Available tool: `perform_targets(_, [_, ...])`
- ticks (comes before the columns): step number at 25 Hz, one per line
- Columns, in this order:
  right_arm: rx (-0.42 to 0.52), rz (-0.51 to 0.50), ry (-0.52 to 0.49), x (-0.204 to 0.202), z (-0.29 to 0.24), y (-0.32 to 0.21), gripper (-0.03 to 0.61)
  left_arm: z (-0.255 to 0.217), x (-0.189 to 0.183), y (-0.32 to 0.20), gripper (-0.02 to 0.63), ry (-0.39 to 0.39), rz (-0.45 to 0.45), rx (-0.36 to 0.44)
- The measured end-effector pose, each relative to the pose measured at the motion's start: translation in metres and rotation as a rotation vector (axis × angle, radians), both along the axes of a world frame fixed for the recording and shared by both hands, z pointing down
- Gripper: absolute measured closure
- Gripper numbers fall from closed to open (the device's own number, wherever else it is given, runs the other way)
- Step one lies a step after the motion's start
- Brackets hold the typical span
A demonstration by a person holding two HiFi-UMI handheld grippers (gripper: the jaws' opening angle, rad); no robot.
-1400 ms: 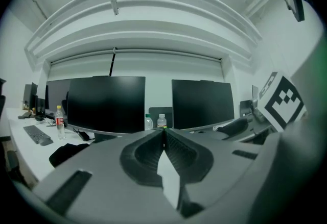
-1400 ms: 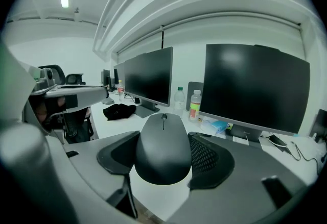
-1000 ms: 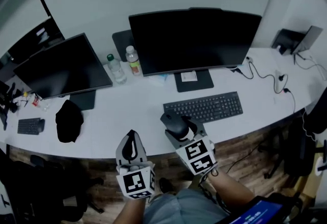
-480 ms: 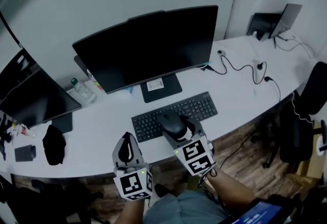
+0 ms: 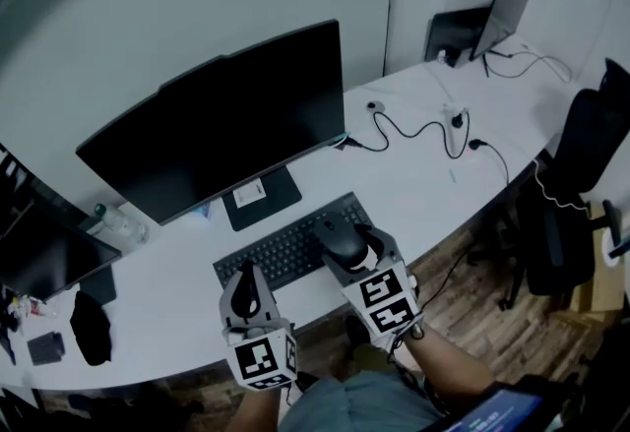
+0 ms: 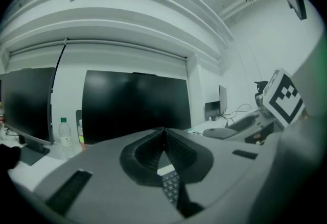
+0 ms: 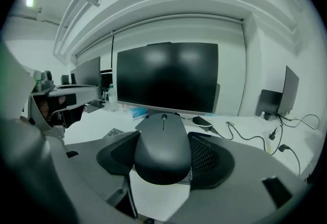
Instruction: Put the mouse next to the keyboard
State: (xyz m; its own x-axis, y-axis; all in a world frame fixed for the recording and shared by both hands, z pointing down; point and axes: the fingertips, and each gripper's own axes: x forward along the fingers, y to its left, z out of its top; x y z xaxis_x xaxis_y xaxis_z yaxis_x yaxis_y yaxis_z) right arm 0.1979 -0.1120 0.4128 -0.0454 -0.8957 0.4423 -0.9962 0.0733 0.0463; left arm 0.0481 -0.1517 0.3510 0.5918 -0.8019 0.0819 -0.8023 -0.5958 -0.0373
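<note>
So the right gripper [image 5: 346,251] has the dark grey rounded computer mouse [image 7: 162,145] pinched by its sides, jaws spread wide around it. In the head view it's hanging over the right-hand end of the flat black keyboard [image 5: 281,251], not on the white curved desk [image 5: 423,179] yet. The left gripper [image 6: 163,132] is doing nothing, jaws pressed together with nothing in them, sitting near the desk's front edge by the keyboard's left end. If it were me, I'd aim for the bare patch of desk just right of the keyboard. That's on the near side of the loose black cable [image 5: 413,133] that snakes across further back, so the mouse ends up beside the keys and not on top of them. Bring it down with the base flat. The gripper looks tipped nose-down a bit, so level it off before touchdown or the front edge lands first and it'll skid. Only let go once the mouse sits on the desk, then pull straight back so a pad doesn't drag it. It's a smooth shell held on curved sides, so I'd guess it can squirt out if you rush.
</note>
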Motion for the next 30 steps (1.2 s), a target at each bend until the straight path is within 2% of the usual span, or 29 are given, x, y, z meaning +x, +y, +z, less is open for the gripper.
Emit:
perform_targets(7, [-0.029, 0.085, -0.002, 0.061, 0.013, 0.003, 0.278, 0.013, 0.061, -0.009, 0.609, -0.007, 0.083, -0.018])
perform_targets(14, [-0.065, 0.146, 0.000, 0.110, 0.028, 0.005, 0.278, 0.028, 0.102, -0.020, 0.609, -0.022, 0.116, -0.046])
perform_targets(30, [-0.112, 0.200, -0.017, 0.173, 0.056, 0.001, 0.278, 0.051, 0.151, -0.034, 0.609, -0.044, 0.143, -0.082])
